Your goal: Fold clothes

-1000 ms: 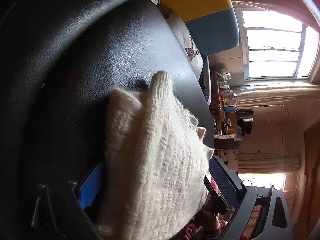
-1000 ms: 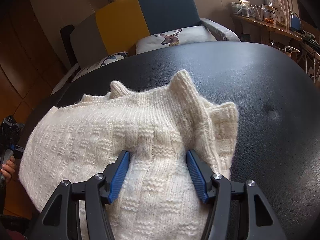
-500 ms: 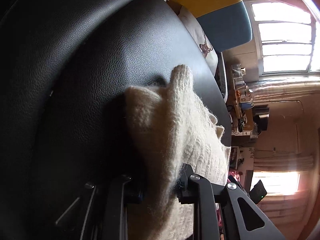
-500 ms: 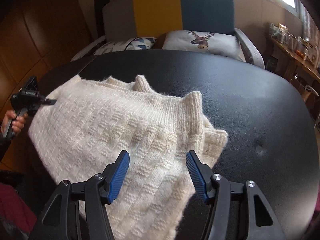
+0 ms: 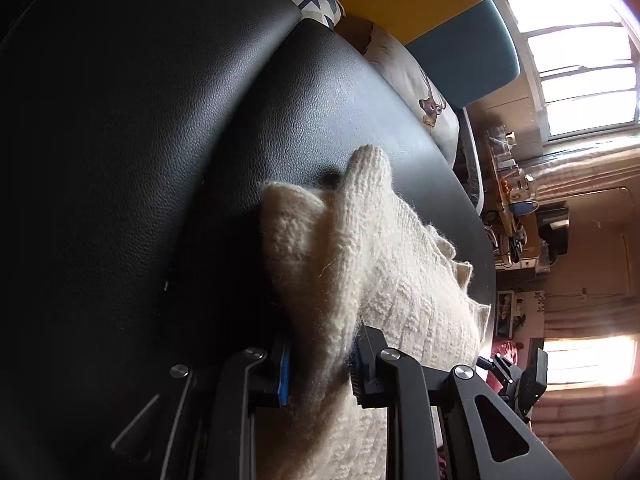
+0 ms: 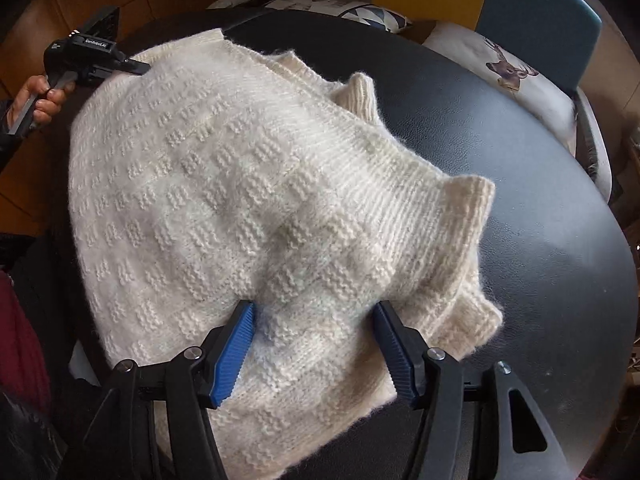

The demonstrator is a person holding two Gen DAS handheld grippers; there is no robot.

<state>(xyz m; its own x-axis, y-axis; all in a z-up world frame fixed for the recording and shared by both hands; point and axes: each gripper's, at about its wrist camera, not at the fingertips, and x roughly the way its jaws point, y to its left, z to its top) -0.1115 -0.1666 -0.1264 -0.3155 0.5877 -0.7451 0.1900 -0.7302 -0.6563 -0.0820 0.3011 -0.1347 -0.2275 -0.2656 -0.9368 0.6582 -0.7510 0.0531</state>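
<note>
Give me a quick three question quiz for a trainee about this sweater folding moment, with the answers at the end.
1. True or false: the left gripper is shut on the sweater.
2. Which gripper has its fingers spread wide apart over the knit? A) left B) right
3. Fill in: the sweater lies on a black ____.

Key: 1 true; 2 B; 3 table.

Bare black desk (image 6: 540, 208) open right of the cream sweater (image 6: 240, 184), cushioned sofa (image 6: 532, 12) walling the far edge, left tool (image 6: 132, 66) blocking the sweater's far-left corner
</note>
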